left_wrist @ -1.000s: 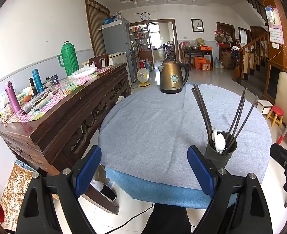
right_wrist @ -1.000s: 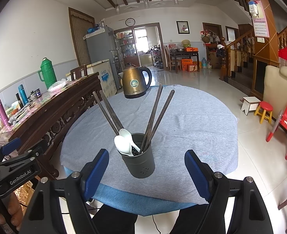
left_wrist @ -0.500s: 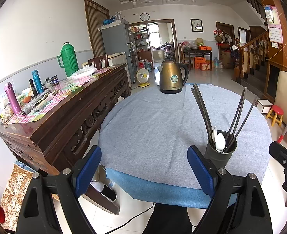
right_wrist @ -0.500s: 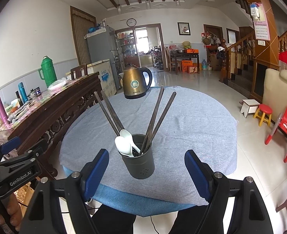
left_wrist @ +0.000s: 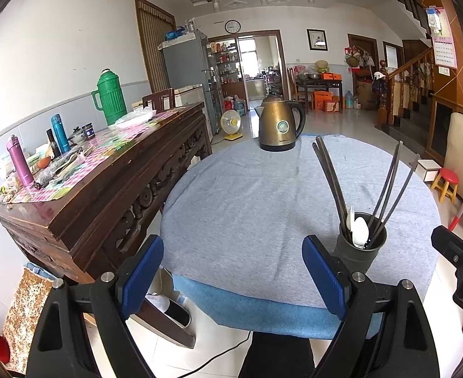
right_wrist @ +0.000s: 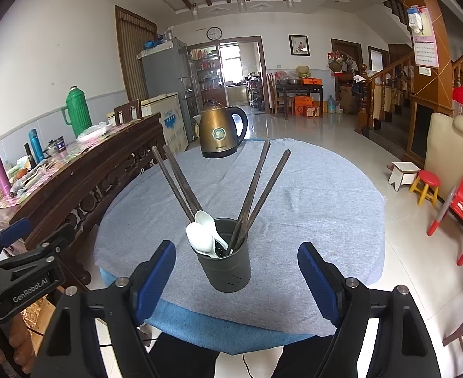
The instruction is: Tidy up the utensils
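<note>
the right claw [right_wrist: 236, 272] hangs wide open and empty at the near edge of the round counter [right_wrist: 310, 195], with the dark utensil holder [right_wrist: 224, 267] standing straight ahead of it, just beyond and between its blue pads. the left claw [left_wrist: 233, 275] is equally wide open and holds nothing; from it the holder sits off to the right, just past its right pad. four dark chopsticks [right_wrist: 253, 195] splay out of the holder in two leaning pairs, and two white spoons [right_wrist: 200, 236] rest bowl-up against its left rim. everything looks gathered already, so the step in hand is probably a final tidy or a retreat. if a stick needs straightening, come in from above, close on one pair low near the rim, and steady the holder with the other claw, since it seems light and top-heavy. the bronze kettle [right_wrist: 220, 130] far ahead is well clear.
</note>
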Demonstrator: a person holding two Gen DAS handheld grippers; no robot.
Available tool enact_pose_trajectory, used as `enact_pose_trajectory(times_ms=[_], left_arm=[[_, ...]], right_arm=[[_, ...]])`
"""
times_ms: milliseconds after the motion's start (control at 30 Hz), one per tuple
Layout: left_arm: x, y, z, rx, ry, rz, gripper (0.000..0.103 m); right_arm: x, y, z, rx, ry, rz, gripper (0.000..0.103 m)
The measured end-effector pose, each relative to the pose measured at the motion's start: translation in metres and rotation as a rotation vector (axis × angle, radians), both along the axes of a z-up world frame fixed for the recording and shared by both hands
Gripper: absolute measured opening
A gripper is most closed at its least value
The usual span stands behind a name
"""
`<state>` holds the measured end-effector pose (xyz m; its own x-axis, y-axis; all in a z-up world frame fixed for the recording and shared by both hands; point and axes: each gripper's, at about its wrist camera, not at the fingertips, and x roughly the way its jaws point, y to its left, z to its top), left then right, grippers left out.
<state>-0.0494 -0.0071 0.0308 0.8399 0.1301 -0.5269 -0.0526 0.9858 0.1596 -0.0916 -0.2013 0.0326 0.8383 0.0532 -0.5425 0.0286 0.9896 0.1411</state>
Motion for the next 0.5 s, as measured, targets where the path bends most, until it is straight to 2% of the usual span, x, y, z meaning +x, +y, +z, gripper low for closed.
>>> enact_pose_trajectory(times_ms=[500], left_arm=[[0.012, 0.005, -0.004, -0.015, 0.014, 0.011, 0.090]], right_arm=[[0.016, 0.009, 0.000, -0.027, 0.015, -0.003, 0.083]])
